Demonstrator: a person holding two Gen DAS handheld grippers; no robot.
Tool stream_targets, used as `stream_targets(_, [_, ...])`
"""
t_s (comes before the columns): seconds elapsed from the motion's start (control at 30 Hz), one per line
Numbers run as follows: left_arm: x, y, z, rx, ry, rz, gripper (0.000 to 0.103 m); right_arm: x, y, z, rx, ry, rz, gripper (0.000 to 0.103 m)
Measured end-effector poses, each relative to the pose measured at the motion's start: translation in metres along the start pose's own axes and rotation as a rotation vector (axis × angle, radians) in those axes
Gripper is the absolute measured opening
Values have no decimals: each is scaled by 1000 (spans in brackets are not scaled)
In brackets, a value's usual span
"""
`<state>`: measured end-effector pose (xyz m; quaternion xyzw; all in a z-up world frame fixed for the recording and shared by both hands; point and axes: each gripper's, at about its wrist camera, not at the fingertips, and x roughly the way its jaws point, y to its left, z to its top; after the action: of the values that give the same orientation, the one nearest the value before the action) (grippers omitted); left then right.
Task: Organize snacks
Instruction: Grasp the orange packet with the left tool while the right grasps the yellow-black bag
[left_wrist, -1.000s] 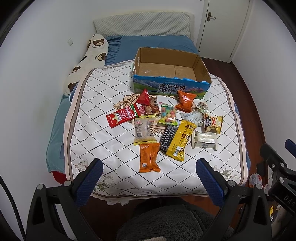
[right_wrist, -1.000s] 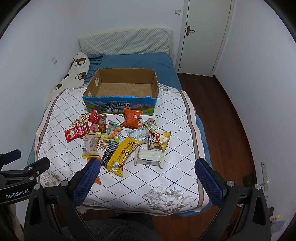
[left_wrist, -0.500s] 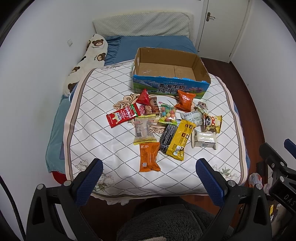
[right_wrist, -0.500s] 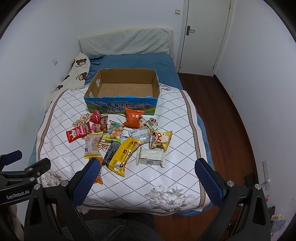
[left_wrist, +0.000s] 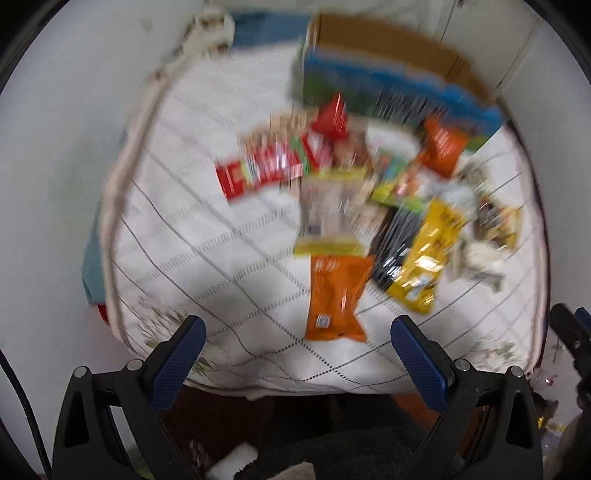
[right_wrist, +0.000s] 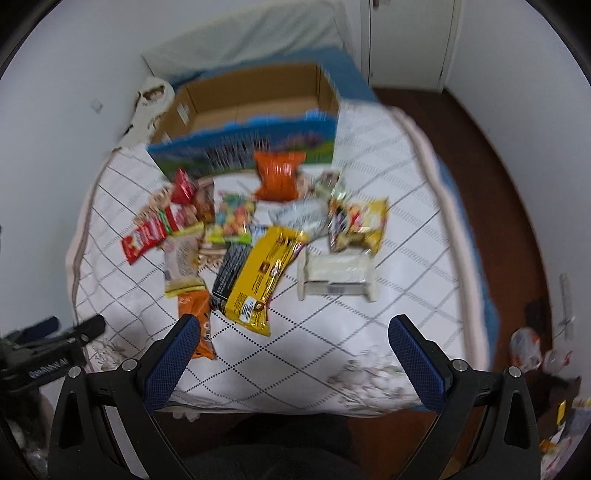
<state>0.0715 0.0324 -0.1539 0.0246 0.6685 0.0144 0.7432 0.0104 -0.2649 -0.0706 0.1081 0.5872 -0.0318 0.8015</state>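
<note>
Snacks (right_wrist: 258, 236) ahead, none boxed | left gripper (left_wrist: 297, 339) wide, empty — right gripper (right_wrist: 291, 338) wide, empty | risk: motion blur — mis-grab in overlapping packets

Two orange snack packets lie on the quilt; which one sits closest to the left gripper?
The long flat orange packet at the pile's near edge, just ahead of the open left gripper. The other, crinkled orange bag lies against the cardboard box.

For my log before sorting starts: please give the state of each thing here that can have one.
Box: open on top, no snacks visible inside.
Door: shut.
Left gripper: open, holding nothing.
Right gripper: open, holding nothing.
Snacks: packets look sealed, lying loose on the bed, outside the box.
</note>
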Motion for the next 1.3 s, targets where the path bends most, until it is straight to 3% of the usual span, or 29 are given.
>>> stream_targets(0.23, [108, -21, 16, -4, 211, -118, 102, 101, 6, 10, 48, 152, 53, 100])
stream_targets(0.27, [123, -24, 18, -7, 238, -128, 98, 111, 9, 12, 50, 168, 60, 100])
stream_targets(0.37, [159, -27, 21, -26, 300, -138, 60, 139, 19, 22, 68, 210, 78, 100])
stream_targets(0.5, [159, -22, 16, -48, 257, -136, 55, 179, 37, 39, 93, 279, 86, 100])
stream_targets(0.67, [139, -12, 3, -20, 202, -25, 55, 236, 59, 55, 168, 402, 87, 100])
stream_targets(0.8, [140, 0, -4, -31, 200, -14, 55, 267, 80, 64, 168, 460, -16, 100])
stream_targets(0.87, [140, 3, -5, -34, 204, -29, 55, 281, 85, 63, 156, 499, -50, 91])
stream_targets(1.03, [147, 9, 1, -25, 205, -60, 56, 277, 95, 49, -17, 462, -66, 87])
stream_targets(1.17, [152, 10, 6, 2, 215, -75, 56, 269, 102, 21, -177, 483, -78, 87])
stream_targets(1.3, [155, 0, 8, 18, 215, -74, 56, 264, 103, 1, -234, 502, -69, 88])
